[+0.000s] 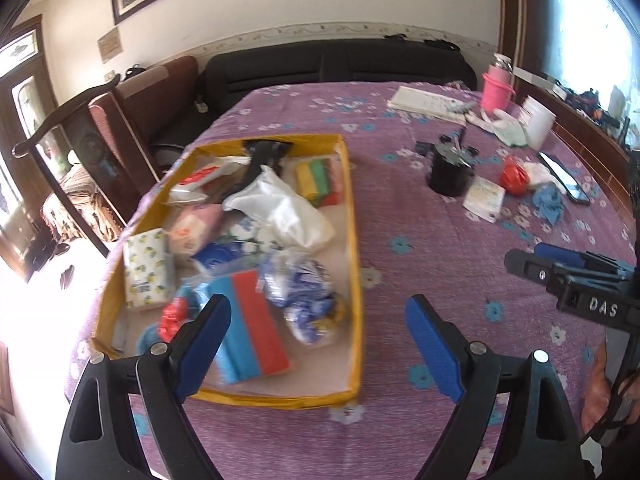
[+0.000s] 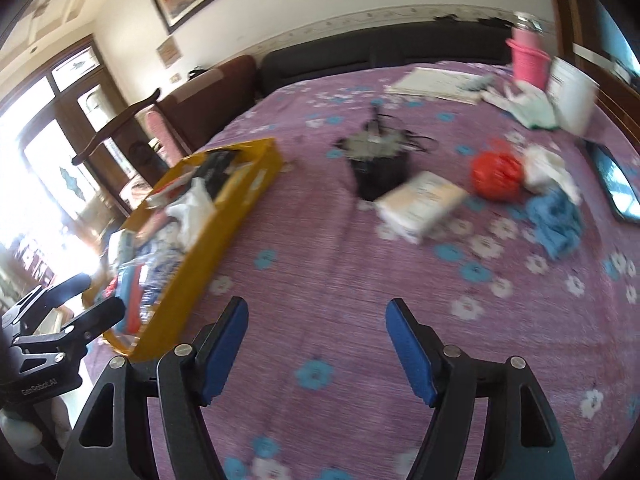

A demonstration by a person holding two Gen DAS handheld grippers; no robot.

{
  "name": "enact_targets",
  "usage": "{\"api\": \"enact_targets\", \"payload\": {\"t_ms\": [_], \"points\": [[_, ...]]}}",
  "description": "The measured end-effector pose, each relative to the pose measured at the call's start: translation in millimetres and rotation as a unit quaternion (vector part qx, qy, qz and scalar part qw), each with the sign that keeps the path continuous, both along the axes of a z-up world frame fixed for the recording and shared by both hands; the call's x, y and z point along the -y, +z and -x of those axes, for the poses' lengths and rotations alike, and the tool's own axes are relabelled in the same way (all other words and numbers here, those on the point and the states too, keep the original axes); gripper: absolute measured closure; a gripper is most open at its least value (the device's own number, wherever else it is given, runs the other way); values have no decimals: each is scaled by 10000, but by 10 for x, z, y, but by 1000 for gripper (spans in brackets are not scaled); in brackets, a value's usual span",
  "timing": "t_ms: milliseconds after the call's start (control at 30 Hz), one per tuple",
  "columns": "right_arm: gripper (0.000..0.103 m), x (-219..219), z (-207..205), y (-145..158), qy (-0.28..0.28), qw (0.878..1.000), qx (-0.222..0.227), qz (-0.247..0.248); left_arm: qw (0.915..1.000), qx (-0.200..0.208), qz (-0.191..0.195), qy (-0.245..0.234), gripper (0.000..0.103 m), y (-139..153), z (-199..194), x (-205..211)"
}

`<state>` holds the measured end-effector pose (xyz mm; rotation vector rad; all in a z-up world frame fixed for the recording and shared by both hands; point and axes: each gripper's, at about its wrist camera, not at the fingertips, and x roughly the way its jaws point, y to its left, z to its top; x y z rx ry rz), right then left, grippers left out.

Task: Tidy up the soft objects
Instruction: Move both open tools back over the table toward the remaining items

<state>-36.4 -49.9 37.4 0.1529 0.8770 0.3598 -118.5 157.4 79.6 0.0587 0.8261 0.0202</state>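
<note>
On the left, a yellow tray (image 1: 352,240) is sitting on the purple flowered cloth (image 1: 420,220), and it is already holding most of the soft things, which suggests it is serving as the collecting place: a lemon-print tissue pack (image 1: 145,268) at its left wall, a white bag (image 1: 288,208) in the middle, a blue-and-red pack (image 1: 250,320) near the front, and a yellow-green roll (image 1: 316,178) toward the far right corner. The left gripper (image 1: 318,344) is hovering over the tray's near edge with its blue pads standing wide and nothing between them. To its right, the right gripper (image 2: 316,350) is hanging over bare cloth, likewise wide and empty, and is pointing toward the loose things that are still lying well apart from the tray: a black pot (image 2: 380,176), a white packet (image 2: 420,204) just beside it, a red bag (image 2: 496,176), a white cloth (image 2: 550,168) and a blue cloth (image 2: 554,220) at the far right, next to a phone (image 2: 614,184). I judge these soft pieces are waiting to be gathered next. As for writing, "DAS" is showing on the right gripper's body in the left view, and "GenRobot.AI" on the left gripper's body in the right view; the packet's print is too blurred to read.
</note>
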Motion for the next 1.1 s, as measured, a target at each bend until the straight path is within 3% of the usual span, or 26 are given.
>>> {"api": "enact_targets", "payload": {"t_ms": [267, 467, 700, 933, 1100], "points": [[28, 685, -115, -51, -854, 9960, 147, 197, 9938, -48, -16, -1115, 15, -172, -10, 845], [27, 1167, -148, -65, -1479, 9886, 193, 220, 9865, -174, 75, -1627, 15, -399, -100, 1263], [25, 1554, -131, -100, -1949, 9802, 238, -248, 9856, -353, 344, -1615, 15, -578, -235, 1316], [24, 1535, -163, -164, -1840, 9820, 106, -405, 9819, -626, 922, -1535, 15, -650, -363, 1203], [23, 1460, -176, -177, -1728, 9844, 83, -326, 9807, -652, 1048, -1519, 13, -664, -378, 1176]]}}
